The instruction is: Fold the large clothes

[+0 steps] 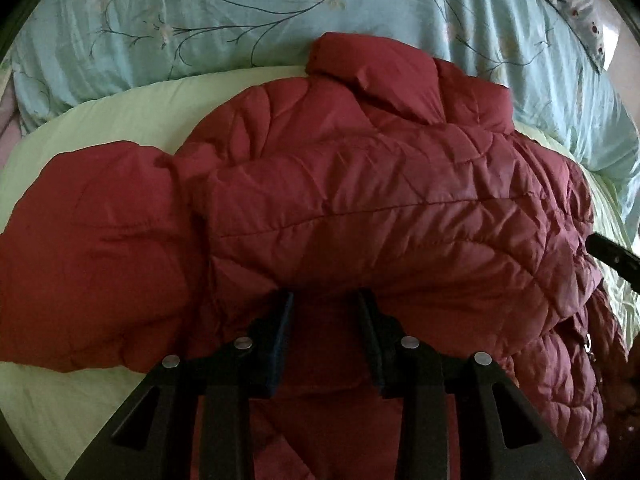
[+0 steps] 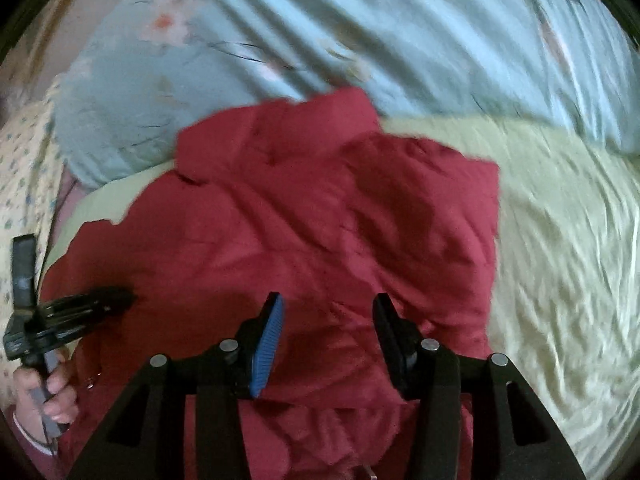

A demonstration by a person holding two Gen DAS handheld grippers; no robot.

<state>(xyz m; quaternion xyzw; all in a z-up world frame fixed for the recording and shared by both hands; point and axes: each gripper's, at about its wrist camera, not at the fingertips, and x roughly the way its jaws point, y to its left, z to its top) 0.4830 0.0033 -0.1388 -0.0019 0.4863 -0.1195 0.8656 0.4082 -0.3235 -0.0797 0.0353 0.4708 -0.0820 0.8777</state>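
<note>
The left gripper [image 1: 326, 300] points steeply down at a dark red quilted jacket [image 1: 360, 208] lying on a bed. Its jaws stand partly apart, with a ridge of the jacket's puffy fabric bulging just past the fingertips; red cloth shows in the gap, but whether the pads press on it cannot be told. In the right wrist view this gripper shows again at the left edge, held by a hand [image 2: 48, 392] whose pale sleeve cuff shows below it, its black tip resting against the jacket's left side.

The right gripper [image 2: 328, 304] hangs over the near middle of the jacket, jaws moderately open and holding nothing. One finger carries a ribbed blue pad [image 2: 268, 352]; the other looks plain black. Its dark tip appears at the right edge of the left wrist view.

The jacket is stitched in curved padded channels, shiny and finely wrinkled, folded into a thick bundle with a smooth, rounded lobe at the left and a collar-like flap at the far side. It lies on a pale green crinkled sheet [image 2: 560, 240]. Beyond it a light blue floral duvet [image 1: 280, 12] is heaped in soft folds.
</note>
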